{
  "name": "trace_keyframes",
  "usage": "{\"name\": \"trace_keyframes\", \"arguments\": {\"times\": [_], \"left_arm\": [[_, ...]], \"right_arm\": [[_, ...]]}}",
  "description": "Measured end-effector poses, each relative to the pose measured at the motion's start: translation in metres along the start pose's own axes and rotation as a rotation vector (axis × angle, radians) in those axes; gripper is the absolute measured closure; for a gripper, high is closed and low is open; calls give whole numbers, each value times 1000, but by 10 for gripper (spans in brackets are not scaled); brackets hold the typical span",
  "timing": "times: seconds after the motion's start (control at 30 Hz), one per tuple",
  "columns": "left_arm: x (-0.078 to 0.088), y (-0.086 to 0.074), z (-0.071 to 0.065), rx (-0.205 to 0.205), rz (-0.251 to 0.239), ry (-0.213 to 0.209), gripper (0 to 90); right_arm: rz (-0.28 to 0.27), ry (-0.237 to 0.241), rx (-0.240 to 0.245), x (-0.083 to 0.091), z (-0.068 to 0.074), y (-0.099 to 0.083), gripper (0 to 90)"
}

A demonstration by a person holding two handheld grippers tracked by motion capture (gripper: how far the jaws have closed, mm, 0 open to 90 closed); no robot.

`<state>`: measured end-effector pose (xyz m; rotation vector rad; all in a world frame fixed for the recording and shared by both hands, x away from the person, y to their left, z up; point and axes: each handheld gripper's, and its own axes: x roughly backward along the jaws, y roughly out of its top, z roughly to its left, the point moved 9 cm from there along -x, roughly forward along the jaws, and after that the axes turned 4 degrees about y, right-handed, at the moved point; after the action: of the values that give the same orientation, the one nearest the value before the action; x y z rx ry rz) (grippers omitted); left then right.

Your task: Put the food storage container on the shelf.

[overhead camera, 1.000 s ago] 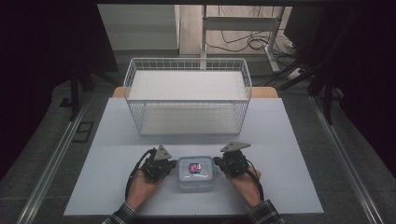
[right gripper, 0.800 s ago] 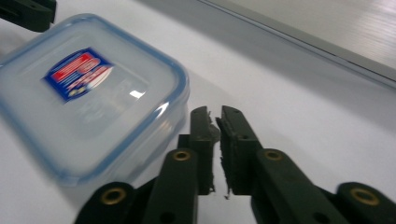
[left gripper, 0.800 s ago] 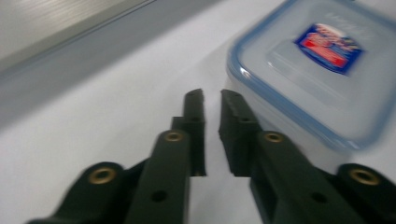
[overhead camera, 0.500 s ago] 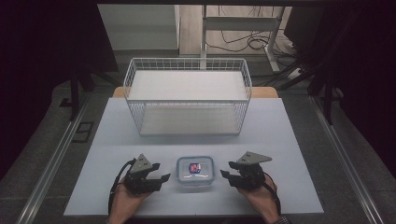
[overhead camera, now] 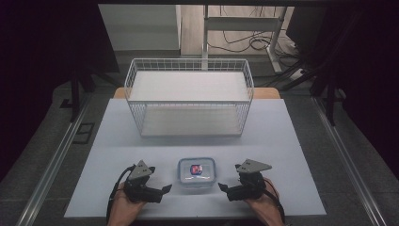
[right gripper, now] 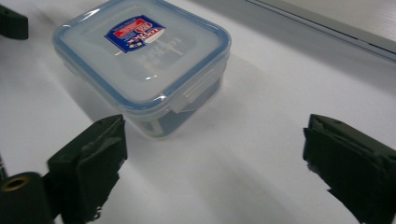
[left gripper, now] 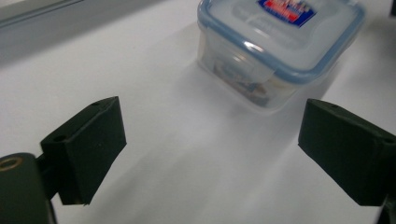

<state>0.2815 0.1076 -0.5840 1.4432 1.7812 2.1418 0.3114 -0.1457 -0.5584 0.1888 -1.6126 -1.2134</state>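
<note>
Table (overhead camera: 291,141): white top, spans the scene. Wire basket (overhead camera: 188,75): white, far centre of the table. Box (overhead camera: 196,172): clear, blue-rimmed lid latched on, red-blue label; stands near centre, between the grippers, touching neither. Left gripper (overhead camera: 164,189): left of box, jaws just opened wide, nothing between them. Right gripper (overhead camera: 222,188): right of box, jaws likewise just opened, nothing held.

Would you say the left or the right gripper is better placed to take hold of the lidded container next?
Neither clearly: left gripper and right gripper flank the container alike, open and apart.
</note>
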Motion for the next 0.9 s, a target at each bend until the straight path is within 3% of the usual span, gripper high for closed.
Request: {"name": "trace_keyframes", "arguments": {"times": [0.03,0.1,0.17,0.3,0.43,0.5,0.53,0.57,0.63,0.77,0.83,0.9], "left_arm": [[0,0,0,0,0,0,53],[-2,1,-1,-37,-6,24,34],[-3,4,-3,-62,-21,21,23],[-3,16,-6,-30,-53,-25,39],[-3,31,-8,17,-69,-81,56],[-6,37,-10,10,-64,-96,43],[-8,39,-11,-4,-52,-92,43],[-12,42,-15,-24,-36,-89,27],[-14,44,-18,-22,-32,-98,30],[-24,51,-20,-30,-10,-103,50],[-33,60,-18,10,-17,-133,57],[-37,62,-17,19,-11,-139,56]], "right_arm": [[0,0,0,0,0,0,52],[-3,-3,10,-2,-1,1,40],[0,-2,23,-3,0,2,29],[-3,-2,55,-5,3,8,17],[-16,11,6,-7,7,17,21],[-35,24,-44,-8,8,26,0],[-35,24,-44,-8,8,26,0],[-45,30,-84,-9,7,31,0],[-51,47,-115,-11,7,36,0],[-13,54,-101,-18,8,39,0],[13,59,-103,-26,5,43,5],[28,72,-121,-32,1,46,10]]}}
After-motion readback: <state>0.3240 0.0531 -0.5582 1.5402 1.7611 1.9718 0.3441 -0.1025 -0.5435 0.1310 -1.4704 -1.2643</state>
